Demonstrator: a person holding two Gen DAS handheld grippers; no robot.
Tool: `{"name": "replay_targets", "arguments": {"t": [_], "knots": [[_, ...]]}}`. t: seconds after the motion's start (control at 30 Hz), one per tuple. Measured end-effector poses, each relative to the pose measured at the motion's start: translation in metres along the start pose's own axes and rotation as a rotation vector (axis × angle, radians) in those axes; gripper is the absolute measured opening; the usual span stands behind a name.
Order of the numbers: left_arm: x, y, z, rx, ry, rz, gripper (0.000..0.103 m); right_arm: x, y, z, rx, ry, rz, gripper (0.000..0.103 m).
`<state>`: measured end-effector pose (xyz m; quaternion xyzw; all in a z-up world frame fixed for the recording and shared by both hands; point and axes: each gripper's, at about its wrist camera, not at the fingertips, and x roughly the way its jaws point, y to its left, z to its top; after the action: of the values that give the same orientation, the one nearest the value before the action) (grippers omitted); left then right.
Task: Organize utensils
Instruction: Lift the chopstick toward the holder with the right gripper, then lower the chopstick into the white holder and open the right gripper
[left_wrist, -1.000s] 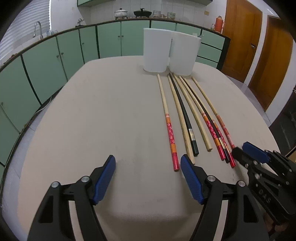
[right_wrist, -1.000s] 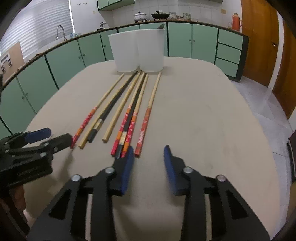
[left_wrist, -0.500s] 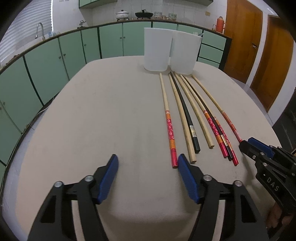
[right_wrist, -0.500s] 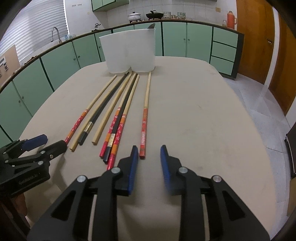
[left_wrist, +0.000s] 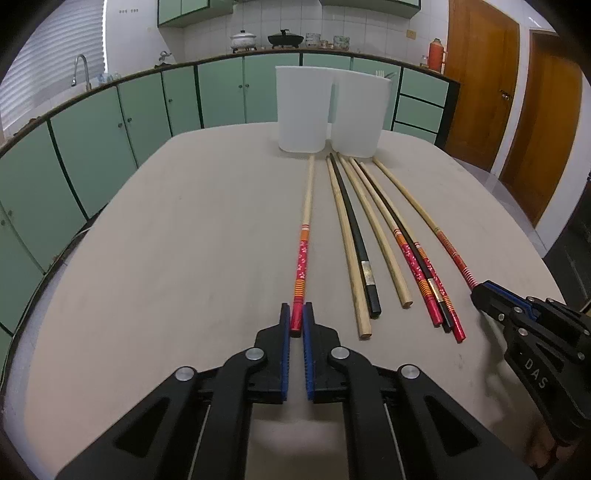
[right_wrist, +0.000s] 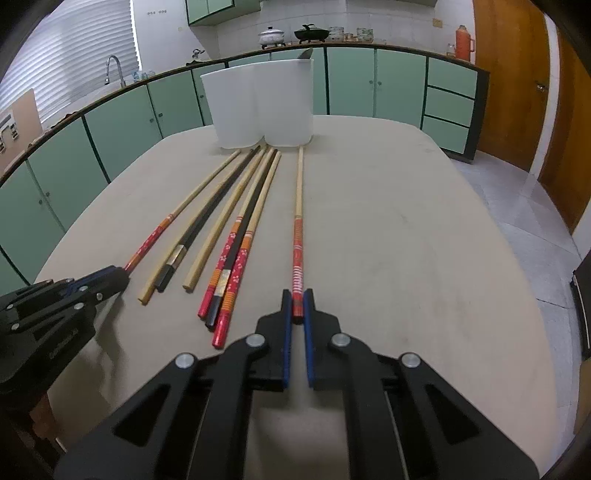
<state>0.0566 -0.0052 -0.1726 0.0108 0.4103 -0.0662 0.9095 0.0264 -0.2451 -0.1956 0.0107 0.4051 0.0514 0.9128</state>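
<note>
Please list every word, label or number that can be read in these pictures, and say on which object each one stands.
"DAS": white letters on the black body of the right claw, seen in the left wrist view; it may be only part of a longer word.
Pale lettering on the black body of the left claw, seen in the right wrist view: too blurred to read.
Patterns on the red chopstick ends: I cannot tell whether they hold characters.

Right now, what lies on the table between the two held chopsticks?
Six loose chopsticks lie between the left claw's chopstick and the right claw's chopstick, seen in both views.
</note>
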Motion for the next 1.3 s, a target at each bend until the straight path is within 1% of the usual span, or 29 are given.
{"name": "replay_targets", "arguments": {"t": [0.07,0.17,0.33,0.43,0.53,0.63,0.7,0.9,1.03,1.17,1.3], "knots": [[-0.004,0.003,0.003,-0.007,-0.002,-0.009,0.006,-0.004,-0.003,0.002,0.005,0.002,0.007,0.005],[-0.017,0.002,0.010,0.016,-0.024,0.000,0.006,-0.014,-0.006,0.009,0.003,-0.006,0.018,0.005],[-0.043,0.000,0.030,0.052,-0.071,0.002,0.006,-0.040,-0.010,0.028,-0.013,-0.049,0.031,0.005],[-0.061,-0.001,0.044,0.069,-0.115,0.004,0.006,-0.055,-0.012,0.041,-0.023,-0.084,0.037,0.005],[-0.076,0.004,0.059,0.051,-0.154,-0.011,0.006,-0.072,-0.015,0.057,-0.019,-0.130,0.051,0.005],[-0.089,0.009,0.074,0.029,-0.196,-0.027,0.006,-0.083,-0.022,0.072,0.009,-0.155,0.073,0.005],[-0.098,0.013,0.087,0.018,-0.230,-0.033,0.006,-0.090,-0.024,0.082,0.016,-0.177,0.077,0.005],[-0.112,0.014,0.121,0.010,-0.298,-0.042,0.006,-0.110,-0.025,0.121,0.003,-0.242,0.074,0.005],[-0.114,0.012,0.140,0.021,-0.318,-0.051,0.006,-0.114,-0.027,0.148,-0.003,-0.251,0.090,0.005],[-0.116,0.014,0.157,0.010,-0.321,-0.082,0.006,-0.116,-0.027,0.169,-0.013,-0.255,0.116,0.005],[-0.121,0.017,0.171,0.002,-0.333,-0.100,0.006,-0.118,-0.021,0.189,-0.056,-0.257,0.132,0.005]]}}
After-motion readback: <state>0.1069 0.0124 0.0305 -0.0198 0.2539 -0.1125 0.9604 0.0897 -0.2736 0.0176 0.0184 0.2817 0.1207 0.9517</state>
